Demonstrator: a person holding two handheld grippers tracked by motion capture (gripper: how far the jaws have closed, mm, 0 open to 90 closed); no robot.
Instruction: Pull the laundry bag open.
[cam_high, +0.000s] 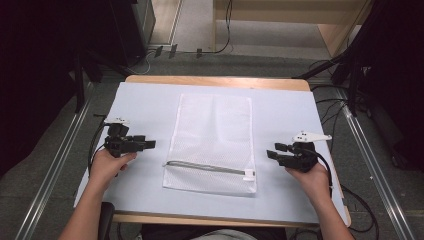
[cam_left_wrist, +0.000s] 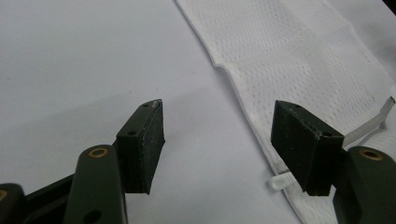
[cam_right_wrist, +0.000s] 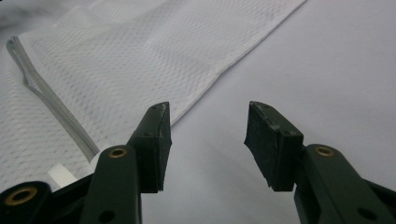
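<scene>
1. The room is dim, with a grey floor, dark stands at both sides and cables trailing behind; in it stands one wooden surface (cam_high: 220, 81) covered by one pale blue-grey sheet (cam_high: 145, 105).
2. One white mesh laundry bag, flat and rectangular (cam_high: 212, 135), lies in the middle of the sheet. Its long axis runs away from the person, and its short near end faces the person's edge of the surface.
3. One grey zipper (cam_high: 205, 167) crosses the bag near that near end, from the left edge to the right, with its white pull tab (cam_high: 248, 174) at the right end.
4. The bag lies between the two hands: to the right of the left tongs (cam_high: 151, 144) and to the left of the right tongs (cam_high: 272, 151), both of which point inward at about the level of the zipper. Each stands just off its side edge, the gaps looking roughly equal, so I judge neither hand clearly nearer.
5. The left tongs stand wide and hold nothing; in the left gripper view the bag's hemmed edge (cam_left_wrist: 243, 100) passes close to one jaw, untouched.
6. The right tongs are also spread and empty; in the right gripper view the bag's edge (cam_right_wrist: 219, 70) lies ahead of the jaws, apart from them.
7. Count: one bag, one zipper, one pull tab, two tongs.
</scene>
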